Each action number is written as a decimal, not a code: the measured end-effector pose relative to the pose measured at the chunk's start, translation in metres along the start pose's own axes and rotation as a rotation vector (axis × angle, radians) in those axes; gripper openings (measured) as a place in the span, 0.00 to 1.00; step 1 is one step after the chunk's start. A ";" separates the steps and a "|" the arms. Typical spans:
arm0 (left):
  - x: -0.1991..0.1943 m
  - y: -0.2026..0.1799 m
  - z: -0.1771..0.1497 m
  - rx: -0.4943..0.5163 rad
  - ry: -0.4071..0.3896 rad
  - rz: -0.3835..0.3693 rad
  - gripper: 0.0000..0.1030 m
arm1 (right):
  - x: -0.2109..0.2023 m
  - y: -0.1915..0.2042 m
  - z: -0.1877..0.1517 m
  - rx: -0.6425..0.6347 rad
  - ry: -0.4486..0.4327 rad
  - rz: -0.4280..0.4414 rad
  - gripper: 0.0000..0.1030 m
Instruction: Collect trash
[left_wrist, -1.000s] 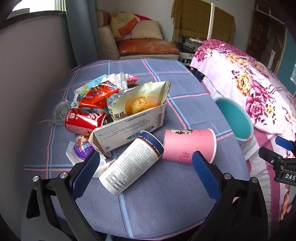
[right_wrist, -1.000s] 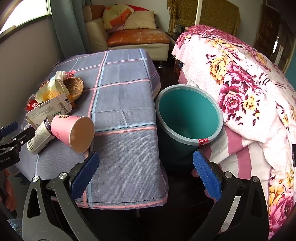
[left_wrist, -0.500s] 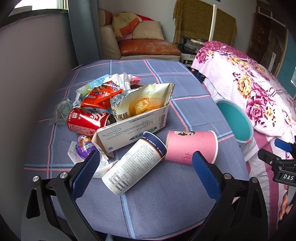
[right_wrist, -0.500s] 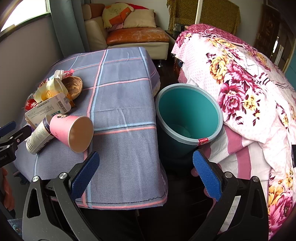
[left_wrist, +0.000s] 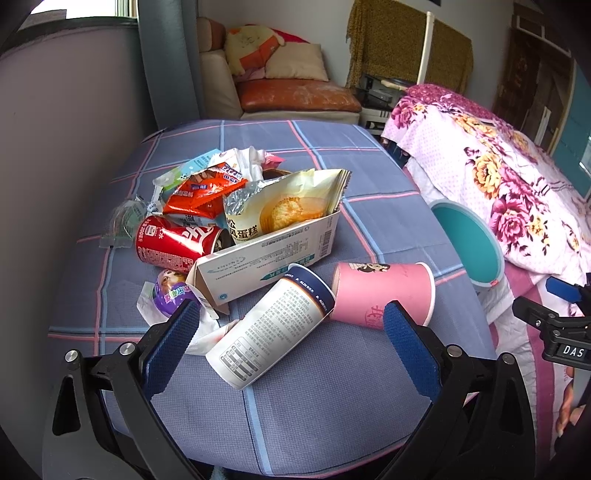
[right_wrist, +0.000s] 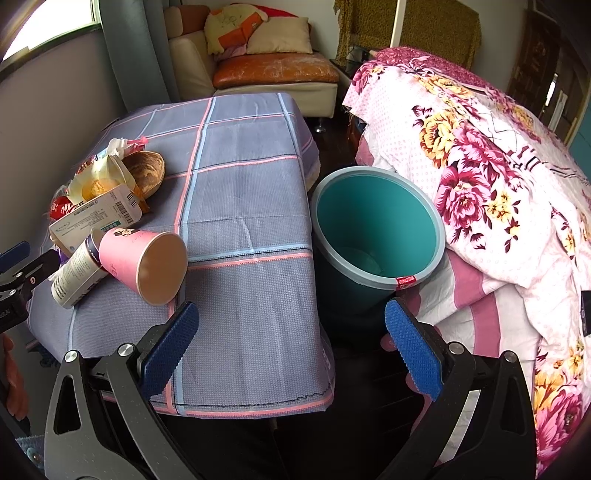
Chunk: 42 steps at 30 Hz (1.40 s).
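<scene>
My left gripper (left_wrist: 291, 341) has crept a little closer over the last second, fingers spread wide and empty, so I judge a first pick is near. Between its fingers lies the white paper tube (left_wrist: 271, 326), smooth and cylindrical, tipped on its side. Touching it, ahead to the right, is the pink paper cup (left_wrist: 384, 293). Beyond sit the flat cardboard carton (left_wrist: 266, 258), the dented red can (left_wrist: 173, 243) and crinkly foil wrappers (left_wrist: 284, 201). My right gripper (right_wrist: 291, 341), also wide and empty, faces the smooth teal bin (right_wrist: 376, 225) just ahead, beside the table.
</scene>
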<state>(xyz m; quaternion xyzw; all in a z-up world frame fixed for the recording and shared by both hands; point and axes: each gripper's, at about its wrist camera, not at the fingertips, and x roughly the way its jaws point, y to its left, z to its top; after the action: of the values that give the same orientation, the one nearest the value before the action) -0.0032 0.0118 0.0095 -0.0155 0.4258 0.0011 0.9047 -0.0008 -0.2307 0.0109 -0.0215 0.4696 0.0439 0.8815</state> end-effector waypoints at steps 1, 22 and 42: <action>0.000 0.000 0.000 0.000 0.000 0.000 0.97 | 0.000 0.000 0.000 0.001 0.001 0.000 0.94; -0.004 0.000 0.001 0.001 -0.003 -0.004 0.97 | 0.003 -0.004 -0.001 0.011 0.011 -0.006 0.94; -0.002 -0.006 -0.002 0.003 0.001 -0.013 0.97 | 0.010 -0.008 -0.005 0.024 0.029 -0.013 0.94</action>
<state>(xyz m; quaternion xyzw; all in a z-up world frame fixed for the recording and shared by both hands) -0.0059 0.0060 0.0095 -0.0170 0.4264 -0.0056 0.9044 0.0015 -0.2389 0.0002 -0.0146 0.4827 0.0324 0.8751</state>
